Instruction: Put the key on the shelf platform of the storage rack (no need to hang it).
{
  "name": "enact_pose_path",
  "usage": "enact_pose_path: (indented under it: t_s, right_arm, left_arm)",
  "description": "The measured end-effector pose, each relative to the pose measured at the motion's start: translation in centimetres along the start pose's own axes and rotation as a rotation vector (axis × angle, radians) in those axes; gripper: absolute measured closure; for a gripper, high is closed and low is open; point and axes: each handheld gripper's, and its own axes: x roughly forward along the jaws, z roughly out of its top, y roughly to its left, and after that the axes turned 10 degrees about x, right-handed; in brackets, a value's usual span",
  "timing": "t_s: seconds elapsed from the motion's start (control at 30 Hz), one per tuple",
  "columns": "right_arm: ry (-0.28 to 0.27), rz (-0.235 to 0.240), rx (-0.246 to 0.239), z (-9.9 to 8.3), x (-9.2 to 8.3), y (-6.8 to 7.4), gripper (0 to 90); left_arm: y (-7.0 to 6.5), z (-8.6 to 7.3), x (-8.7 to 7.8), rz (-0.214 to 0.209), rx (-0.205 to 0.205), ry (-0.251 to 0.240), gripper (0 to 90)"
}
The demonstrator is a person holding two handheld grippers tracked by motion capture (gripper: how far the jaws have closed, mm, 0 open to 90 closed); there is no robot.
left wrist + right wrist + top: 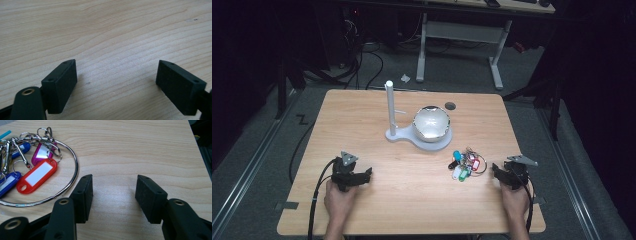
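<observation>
While both tongs sit low over the near part of the counter, nothing is between their jaws. The left tongs are spread wide over bare wood by the near left corner, and the right tongs are gaping too, close to the right edge. Just beside the right tongs lies the bunch of key tags, flat on the counter toward the near right. In the right gripper view you can see the big metal ring with a red tag, a magenta tag and blue tags on it. The label windows on the tags look blank, no writing I can read. Further back, around the middle of the counter, stands a white post stand with a shiny silver dome on its base.
</observation>
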Motion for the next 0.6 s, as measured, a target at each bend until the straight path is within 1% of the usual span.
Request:
enact_pose_path:
  t_s: [0.6]
  right_arm:
    - [-0.001,0.007,-0.003,0.0,0.03,0.03,46.3]
  left_arm:
    - [0.0,0.0,0.0,0.0,0.0,0.0,17.6]
